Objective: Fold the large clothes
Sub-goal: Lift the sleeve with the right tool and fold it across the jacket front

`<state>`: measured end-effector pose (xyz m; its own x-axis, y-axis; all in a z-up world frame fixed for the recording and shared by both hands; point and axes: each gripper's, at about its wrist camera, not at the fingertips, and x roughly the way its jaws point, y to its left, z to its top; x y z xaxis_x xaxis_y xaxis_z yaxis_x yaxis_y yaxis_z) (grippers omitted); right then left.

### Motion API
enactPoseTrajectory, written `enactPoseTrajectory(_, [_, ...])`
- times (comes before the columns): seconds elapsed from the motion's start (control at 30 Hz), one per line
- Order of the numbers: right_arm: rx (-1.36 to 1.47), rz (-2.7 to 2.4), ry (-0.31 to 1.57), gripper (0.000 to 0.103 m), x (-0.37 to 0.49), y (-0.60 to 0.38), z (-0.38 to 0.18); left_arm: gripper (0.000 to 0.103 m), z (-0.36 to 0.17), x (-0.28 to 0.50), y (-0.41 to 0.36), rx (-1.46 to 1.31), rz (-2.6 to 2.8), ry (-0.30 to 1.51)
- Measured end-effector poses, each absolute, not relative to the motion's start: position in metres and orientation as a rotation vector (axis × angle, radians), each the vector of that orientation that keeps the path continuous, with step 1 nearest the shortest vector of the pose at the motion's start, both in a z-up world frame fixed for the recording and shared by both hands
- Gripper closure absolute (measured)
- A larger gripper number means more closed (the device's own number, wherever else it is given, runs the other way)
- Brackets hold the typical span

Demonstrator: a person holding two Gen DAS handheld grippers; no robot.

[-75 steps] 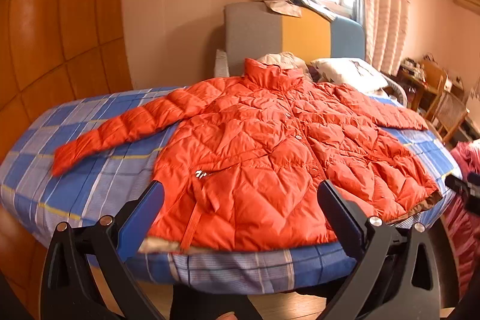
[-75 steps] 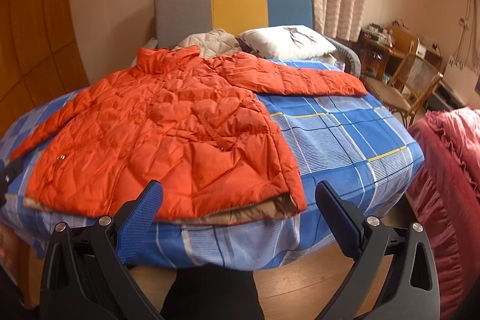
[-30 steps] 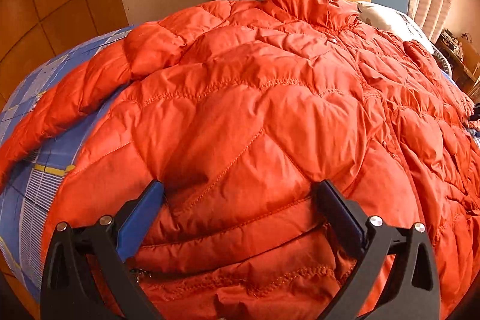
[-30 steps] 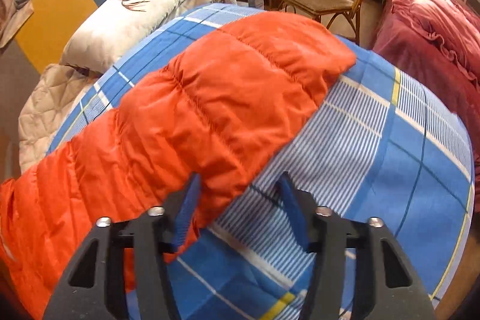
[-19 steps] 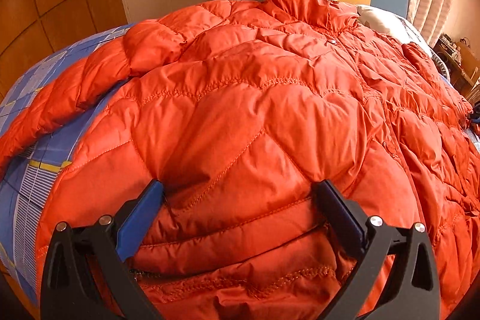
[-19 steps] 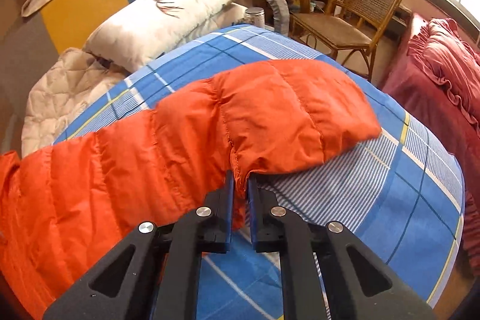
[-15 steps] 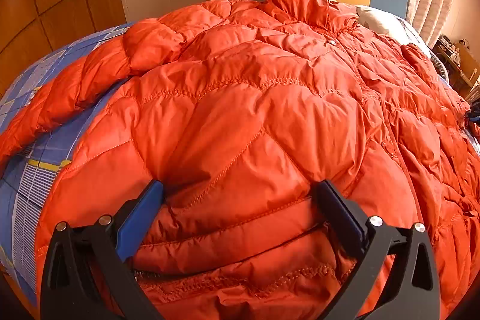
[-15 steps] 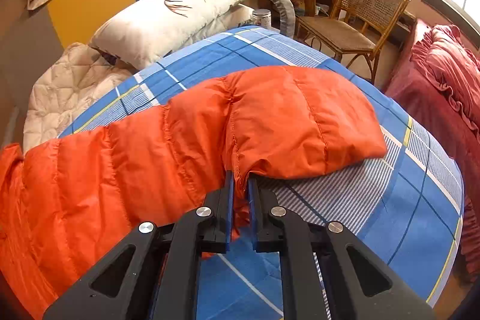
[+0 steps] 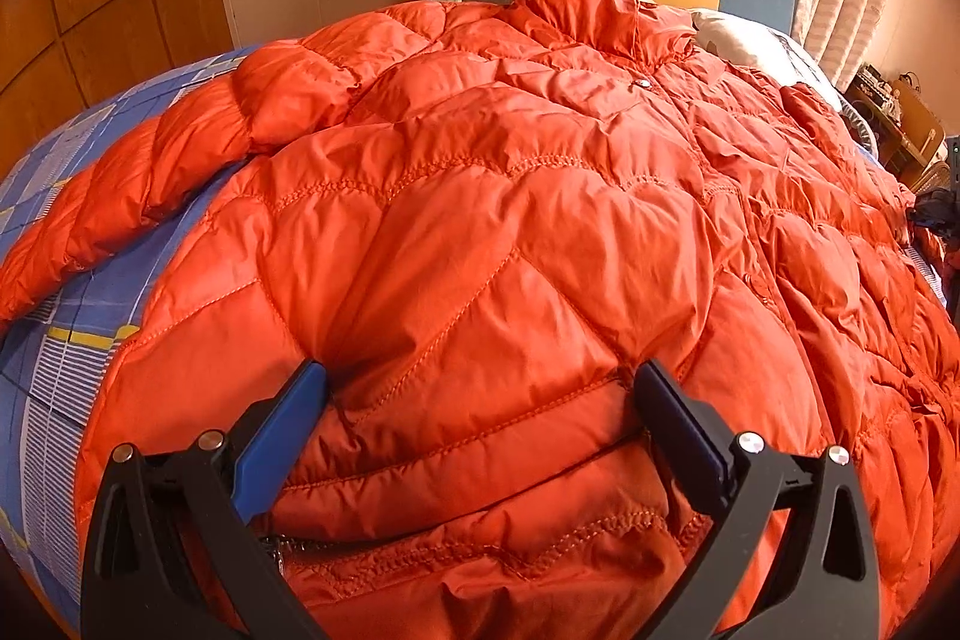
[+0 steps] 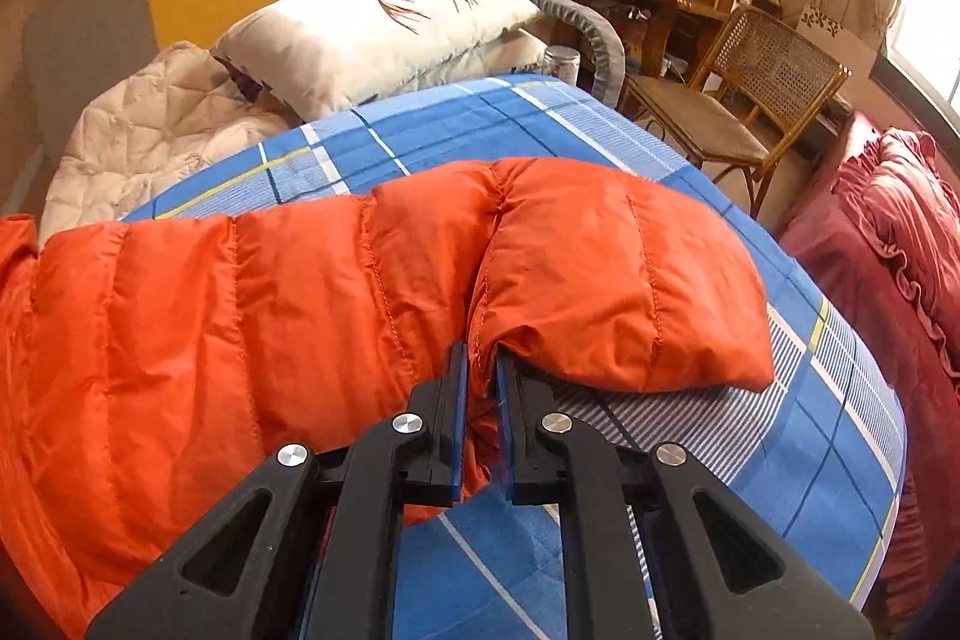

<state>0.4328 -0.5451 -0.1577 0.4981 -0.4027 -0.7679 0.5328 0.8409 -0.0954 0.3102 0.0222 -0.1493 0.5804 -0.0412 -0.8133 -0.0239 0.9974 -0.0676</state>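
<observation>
Jacket: orange quilted down jacket (image 9: 510,232) lies spread front-up on the bed (image 10: 780,436), collar toward the headboard, one sleeve out to each side over the blue plaid sheet.
Right hand-held gripper: the right hand-held gripper (image 10: 482,370) has its jaws drawn together on a thin pinch of the right sleeve (image 10: 600,280), at the near edge just short of the cuff end.
Left hand-held gripper: the left hand-held gripper (image 9: 480,382) has its jaws wide apart, tips pressed into the puffy lower front of the jacket, nothing clamped.
Pose, right: held low over the sheet, pointing across the sleeve toward the pillow (image 10: 384,22), fingers roughly level with the cloth.
Pose, left: angled down onto the body panel from the hem side, looking up along the jacket to the collar (image 9: 576,4).
Risk, slip: the pinch looks to take only the outer shell at a seam; slick fabric over loose down could slide out once the sleeve is lifted.
Risk, drag: pulling the sleeve across may shift the whole jacket if the left hand-held gripper does not weigh the body down firmly.
Risk, bulk: padded sleeve may spring back or fold crooked rather than lie flat on the chest.
Risk, snag: the zip at the pocket just under the left jaws could catch a fingertip.
</observation>
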Motion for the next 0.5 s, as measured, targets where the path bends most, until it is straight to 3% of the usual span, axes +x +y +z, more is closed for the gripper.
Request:
enactPoseTrajectory(0.27, [-0.066,-0.424,0.790,0.098,0.438,-0.480,-0.125,0.002,-0.147,0.309,0.024,-0.084,-0.020,0.949])
enactPoseTrajectory(0.5, [-0.263,-0.175,0.737,0.098,0.438,-0.358,-0.106,0.002,-0.144,0.302,0.026,-0.107,-0.040,0.934])
